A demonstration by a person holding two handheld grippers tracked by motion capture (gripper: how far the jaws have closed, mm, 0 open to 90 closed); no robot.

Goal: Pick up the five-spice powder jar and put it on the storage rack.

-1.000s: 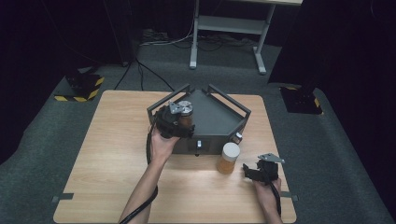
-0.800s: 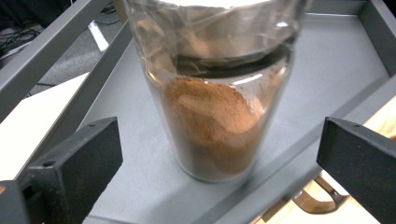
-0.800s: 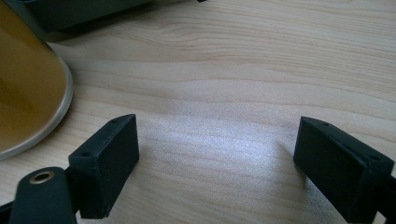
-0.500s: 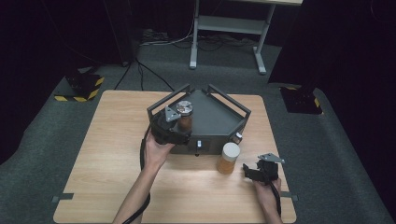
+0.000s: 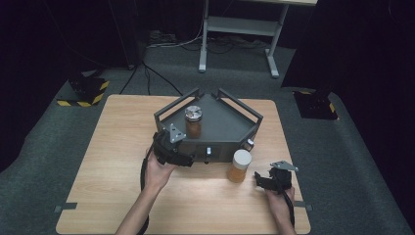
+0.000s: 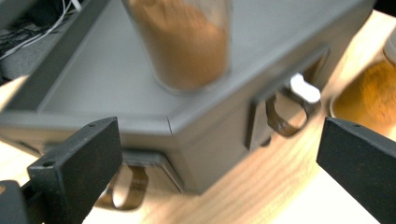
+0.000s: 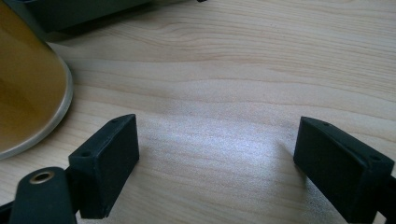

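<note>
While the left claw (image 5: 188, 159) hangs released at the near left corner of the grey tray (image 5: 227, 137), its jaws spread wide with nothing between them, the silver-lidded jar (image 5: 193, 121) stands just ahead of it on the tray floor, upright and clear of the rails. In the left gripper view that jar (image 6: 184, 44) rises straight above the gap between the jaws, past the tray's front wall (image 6: 219, 135), so its long axis runs vertical, lid up and base flat on the tray. The step in hand looks like parting from the jar after setting it down, and doing that well means drawing the claw straight toward the person, level, without swinging a jaw into the glass or catching the metal latches on the wall below it. The right claw (image 5: 262, 180) rests low on the table (image 5: 112, 147), likewise released and holding nothing. The white-lidded jar (image 5: 240, 165) stands just to its left, close against the tray's front wall, upright too, its long axis vertical. In the right gripper view that jar's base (image 7: 28, 93) sits ahead and left of the left jaw, apart from it. A sound next grasp would square the jaws on the jar's sides, below the lid, and close evenly so it doesn't tip.
</note>
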